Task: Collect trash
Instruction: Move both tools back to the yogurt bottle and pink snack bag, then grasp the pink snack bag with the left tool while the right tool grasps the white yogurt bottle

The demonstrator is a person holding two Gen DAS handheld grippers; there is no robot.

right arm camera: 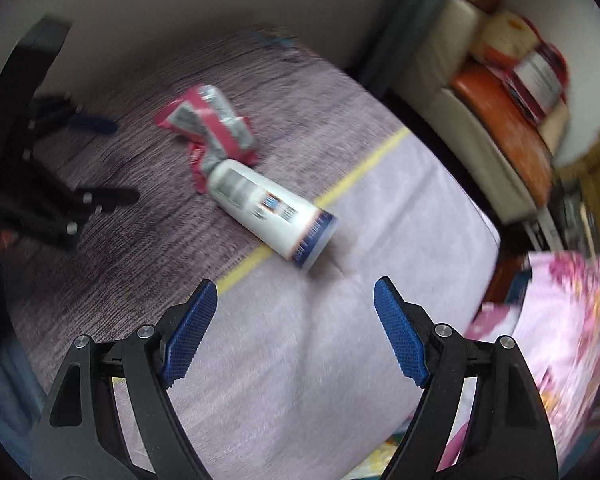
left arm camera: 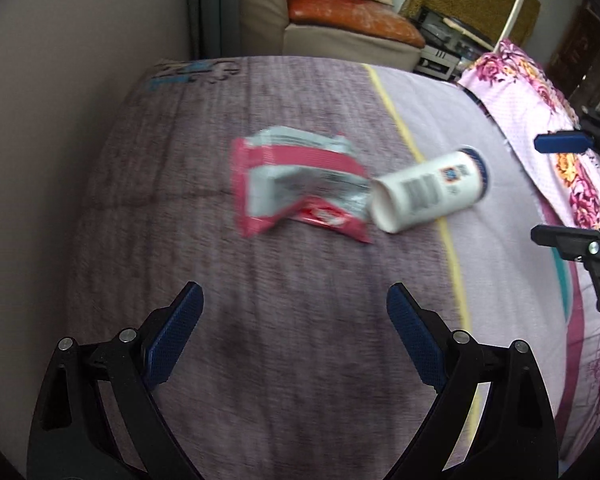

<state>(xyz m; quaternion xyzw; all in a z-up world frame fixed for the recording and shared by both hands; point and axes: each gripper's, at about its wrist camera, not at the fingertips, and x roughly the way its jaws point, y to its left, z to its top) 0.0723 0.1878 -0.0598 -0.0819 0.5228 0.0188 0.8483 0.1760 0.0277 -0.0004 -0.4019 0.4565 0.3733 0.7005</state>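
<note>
The wrapper [left arm camera: 300, 188] lies on the bed [left arm camera: 260, 320]. The bottle [left arm camera: 430, 192] lies on its side, touching the wrapper's right edge. The pillow [left arm camera: 540, 120] lies right of the bottle.

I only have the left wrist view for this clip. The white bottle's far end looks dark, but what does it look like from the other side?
Observer: In the right wrist view the white bottle lies on its side across the yellow stripe, and its blue-banded end points toward the right tool.
Operator: Is the right tool holding anything?
Observer: No. Its blue pads stand wide apart with only bedcover between them.
Operator: Does the wrapper touch the bottle?
Observer: Yes, the red and silver wrapper lies against the bottle's plain white end, partly tucked beside it.
</note>
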